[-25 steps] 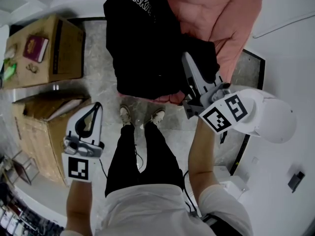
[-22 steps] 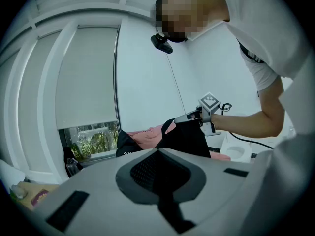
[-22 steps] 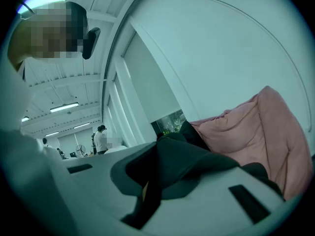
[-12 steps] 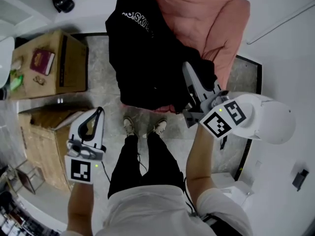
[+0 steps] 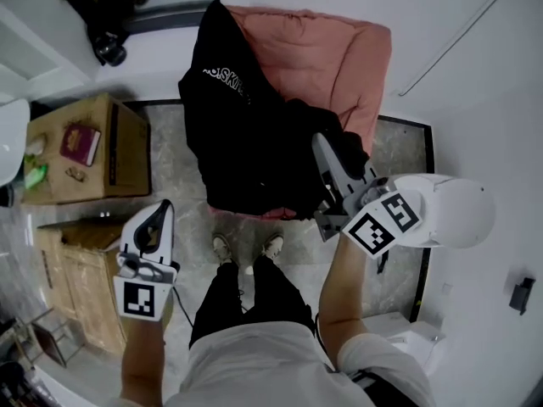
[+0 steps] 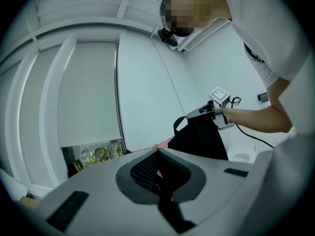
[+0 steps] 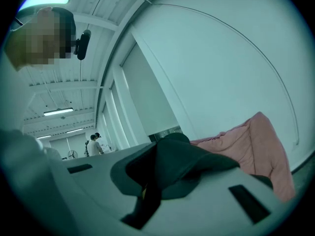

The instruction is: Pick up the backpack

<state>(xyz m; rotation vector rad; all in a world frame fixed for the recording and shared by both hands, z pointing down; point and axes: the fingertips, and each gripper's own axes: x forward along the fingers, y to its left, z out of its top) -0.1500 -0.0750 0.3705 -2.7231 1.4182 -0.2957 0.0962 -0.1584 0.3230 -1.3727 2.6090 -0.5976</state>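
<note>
lift step: right tool point(image 5: 322, 151) clamped on black backpack point(image 5: 246, 142), which hangs from it in front of pink quilt point(image 5: 339, 66). left tool point(image 5: 159, 214) closed, empty. next probably: raise clear, grip kept firm.

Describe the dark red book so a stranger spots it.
Left of the black backpack stands a closed cardboard box. The book lies flat on its top. It is the only dark red thing there, bigger than the small items beside it.

Quilt point(image 5: 327, 62): behind and right of the backpack point(image 5: 242, 138), touching it.
Box point(image 5: 89, 155): left of backpack, apart.
Book point(image 5: 81, 143): seemingly on Box.
</note>
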